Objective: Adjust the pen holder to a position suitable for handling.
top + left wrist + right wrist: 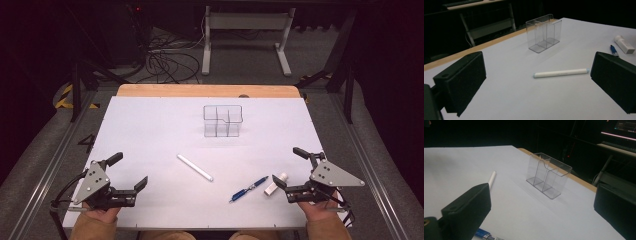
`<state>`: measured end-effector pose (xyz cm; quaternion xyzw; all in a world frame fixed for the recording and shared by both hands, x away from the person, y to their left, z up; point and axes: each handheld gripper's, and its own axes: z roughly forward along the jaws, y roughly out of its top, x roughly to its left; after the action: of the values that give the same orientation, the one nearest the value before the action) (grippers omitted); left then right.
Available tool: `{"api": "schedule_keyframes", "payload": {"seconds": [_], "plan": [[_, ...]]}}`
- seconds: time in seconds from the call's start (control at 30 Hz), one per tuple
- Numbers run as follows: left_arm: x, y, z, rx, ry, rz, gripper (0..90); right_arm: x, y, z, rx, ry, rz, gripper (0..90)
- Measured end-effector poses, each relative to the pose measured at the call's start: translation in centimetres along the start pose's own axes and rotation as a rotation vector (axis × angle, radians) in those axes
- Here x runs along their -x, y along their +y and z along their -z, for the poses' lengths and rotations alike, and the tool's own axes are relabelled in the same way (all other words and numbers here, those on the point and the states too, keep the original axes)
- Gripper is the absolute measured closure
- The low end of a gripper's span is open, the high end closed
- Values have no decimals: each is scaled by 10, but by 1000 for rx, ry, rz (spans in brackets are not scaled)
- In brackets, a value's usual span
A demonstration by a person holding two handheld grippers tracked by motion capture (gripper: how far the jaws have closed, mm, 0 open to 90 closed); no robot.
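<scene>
A clear plastic organizer (223,121) (544,33) (547,175) with upright dividers stands at the back middle of the white table. A white pen (195,167) (561,73) (492,178) lies slantwise near the centre. Closer to me on the right lie a blue pen (248,189) (614,50) (484,233) and a short white tube (276,183) (624,44). My left gripper (129,171) rests at the front left, open and holding nothing. At the front right my right gripper (289,166) is open too, its near jaw just beside the white tube.
The white table top (150,125) has a wooden strip (207,90) along its far edge. Metal rails run down both sides. Behind the table, cables (165,60) lie on the floor beside a white desk frame (245,35).
</scene>
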<state>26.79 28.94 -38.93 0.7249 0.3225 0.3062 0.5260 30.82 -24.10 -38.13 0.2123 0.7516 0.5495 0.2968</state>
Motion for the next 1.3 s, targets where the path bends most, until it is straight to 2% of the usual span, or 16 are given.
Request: {"api": "schedule_keyframes", "payload": {"seconds": [0.07, 0.17, 0.2, 0.27, 0.37, 0.43, 0.67, 0.8, 0.93, 1.07, 1.23, 1.3], "plan": [[-1, 0, 0, 6, -4, 12, 14, 0, 0, -1, -4, 9, -6, 30], [-2, 0, 2, 11, 5, 7, 19, -1, 2, -2, -10, 12, -2, 40], [-1, 1, 2, 7, 16, -11, 22, -1, 2, -2, -14, 14, 0, 42], [1, 1, 2, 6, 27, -20, 23, -1, 3, -3, -21, 16, 4, 43], [4, 2, 2, 5, 23, -43, 23, -1, 5, -4, -24, 16, 6, 45], [4, 2, 1, 7, 19, -40, 24, -1, 5, -5, -27, 18, 7, 47], [0, 4, 1, 8, -6, 21, 36, -1, 14, -9, -48, 35, 23, 74], [0, 5, 3, 17, -1, 18, 37, 1, 16, -13, -57, 49, 19, 80], [2, 5, 3, 11, 10, -5, 39, 4, 22, -20, -59, 66, 13, 81], [2, 5, 2, 10, 5, -2, 39, 9, 29, -30, -94, 52, -5, 83], [1, 4, 3, 10, 10, -2, 40, 13, 35, -35, -84, 60, -9, 83], [0, 4, 2, 7, 13, -4, 40, 13, 39, -38, -84, 63, 4, 84]]}}
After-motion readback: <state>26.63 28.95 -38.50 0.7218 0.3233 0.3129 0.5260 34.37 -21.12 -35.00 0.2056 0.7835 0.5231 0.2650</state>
